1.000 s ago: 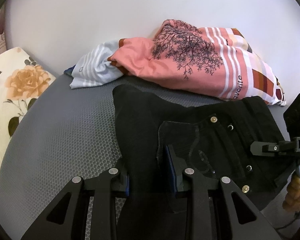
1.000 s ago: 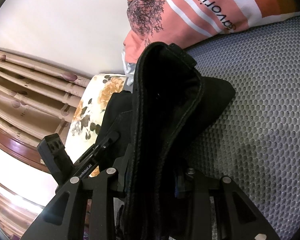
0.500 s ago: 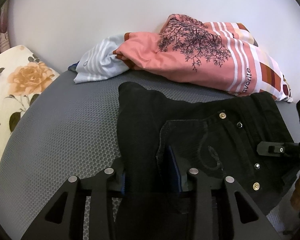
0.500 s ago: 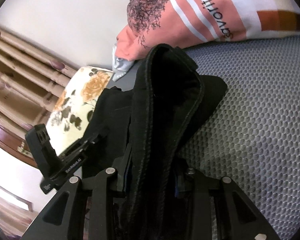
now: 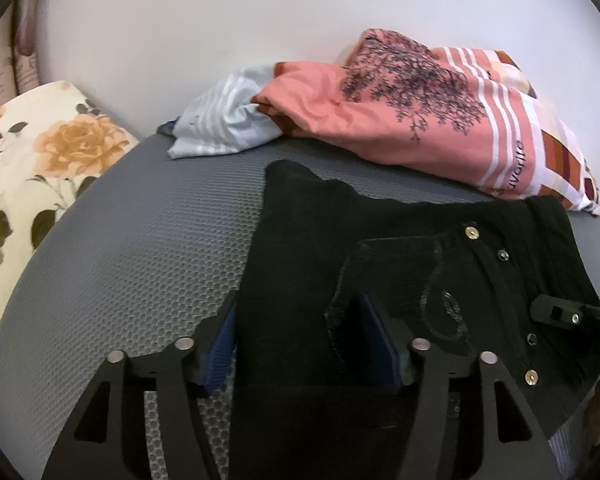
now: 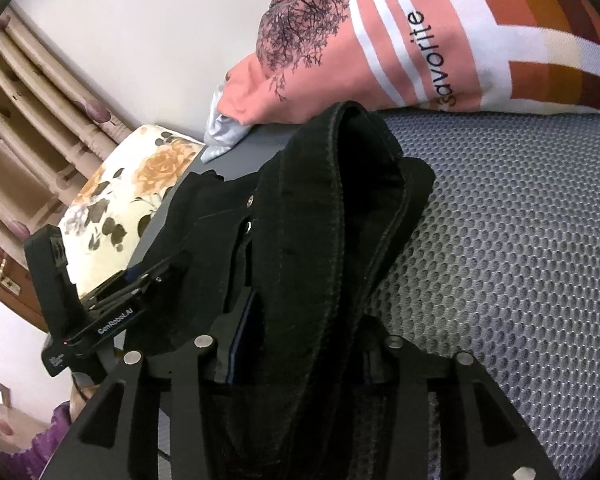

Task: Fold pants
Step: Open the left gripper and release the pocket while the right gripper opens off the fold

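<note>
Black pants (image 5: 400, 256) lie on the grey mesh mattress (image 5: 140, 248), back pocket and metal rivets facing up. My left gripper (image 5: 300, 332) is shut on a fold of the pants near the pocket edge. My right gripper (image 6: 300, 320) is shut on the bunched waistband of the pants (image 6: 332, 208), which stands up between its fingers. The left gripper (image 6: 100, 300) shows at the left of the right wrist view; a part of the right gripper (image 5: 572, 316) shows at the right edge of the left wrist view.
A pink patterned pillow (image 5: 420, 112) and a light striped cloth (image 5: 224, 120) lie against the white wall behind the pants. A floral pillow (image 5: 40, 168) sits at the left. Curtains (image 6: 40, 100) hang beyond it.
Both grippers have lowered and moved slightly forward with the pants, bringing the cloth flatter onto the mattress. The grips are unchanged.
</note>
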The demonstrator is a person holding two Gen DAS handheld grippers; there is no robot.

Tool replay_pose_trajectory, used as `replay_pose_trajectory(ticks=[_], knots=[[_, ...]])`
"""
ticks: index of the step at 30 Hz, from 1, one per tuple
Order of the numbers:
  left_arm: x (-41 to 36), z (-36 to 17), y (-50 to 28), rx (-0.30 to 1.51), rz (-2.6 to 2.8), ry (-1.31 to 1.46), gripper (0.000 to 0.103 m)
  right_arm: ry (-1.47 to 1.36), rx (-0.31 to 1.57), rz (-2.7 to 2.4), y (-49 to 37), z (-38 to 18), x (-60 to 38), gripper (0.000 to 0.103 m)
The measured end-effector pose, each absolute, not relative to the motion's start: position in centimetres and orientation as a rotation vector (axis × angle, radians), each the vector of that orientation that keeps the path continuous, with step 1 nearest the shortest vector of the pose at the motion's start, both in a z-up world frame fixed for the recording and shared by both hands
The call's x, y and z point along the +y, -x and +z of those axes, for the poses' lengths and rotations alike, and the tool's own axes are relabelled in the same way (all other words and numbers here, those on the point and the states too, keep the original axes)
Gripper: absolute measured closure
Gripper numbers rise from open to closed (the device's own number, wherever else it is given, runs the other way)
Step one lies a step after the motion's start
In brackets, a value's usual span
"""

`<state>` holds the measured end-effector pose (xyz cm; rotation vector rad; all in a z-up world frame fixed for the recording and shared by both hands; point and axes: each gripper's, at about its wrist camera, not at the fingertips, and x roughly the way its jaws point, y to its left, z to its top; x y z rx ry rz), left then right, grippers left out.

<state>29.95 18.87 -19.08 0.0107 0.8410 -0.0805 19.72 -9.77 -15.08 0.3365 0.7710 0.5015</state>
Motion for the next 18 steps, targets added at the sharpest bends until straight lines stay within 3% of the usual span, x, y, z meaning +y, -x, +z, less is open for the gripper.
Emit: replay_pose_trajectory(ticks=[18], knots=[[18.4, -18.9, -29.7, 0.818, -0.049, -0.046, 0.040, -0.157, 0.691, 0.318, -18.1, -14.7, -7.4, 0.038]])
